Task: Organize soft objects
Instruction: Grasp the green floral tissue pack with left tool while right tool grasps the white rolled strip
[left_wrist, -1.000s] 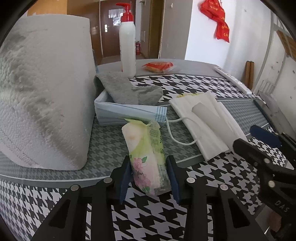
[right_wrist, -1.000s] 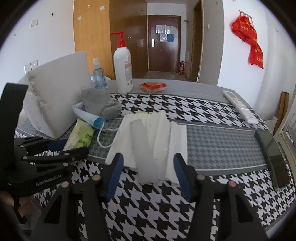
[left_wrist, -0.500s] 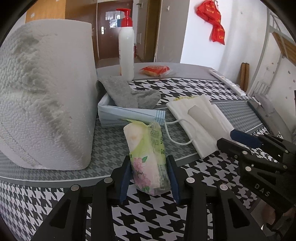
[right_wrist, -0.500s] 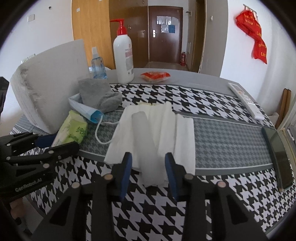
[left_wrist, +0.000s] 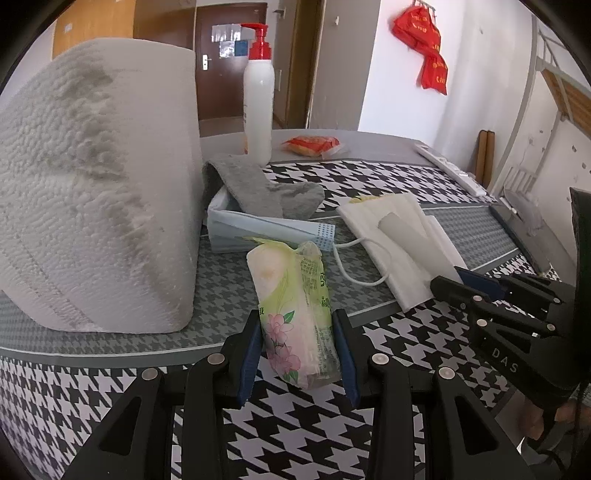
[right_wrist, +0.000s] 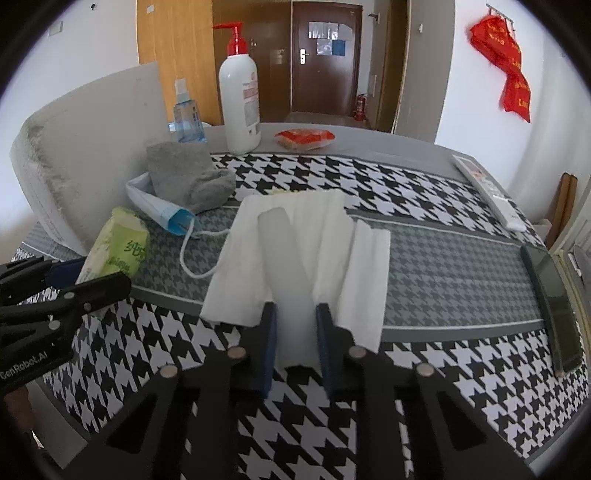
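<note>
I have the green tissue pack (left_wrist: 295, 314) clamped between my left gripper (left_wrist: 298, 350)'s blue pads, its far end pointing to about 12 o'clock toward the blue mask box (left_wrist: 266, 229) and the grey sock (left_wrist: 266, 192) draped over it. At about 2 o'clock from the pack lies the stack of white masks (right_wrist: 314, 251) on the houndstooth cloth (right_wrist: 443, 266); my right gripper (right_wrist: 295, 336) has just been closing on the raised white strip at the stack's near edge, and its pads now press on that strip. The big paper roll (left_wrist: 96, 184) stands at 10 o'clock, just beside the pack. My worry is the masks: I judge the grip catches only the top strip, so a lift could fan the loose stack apart, or drag the ear loop (right_wrist: 195, 254) that trails toward the box.
</note>
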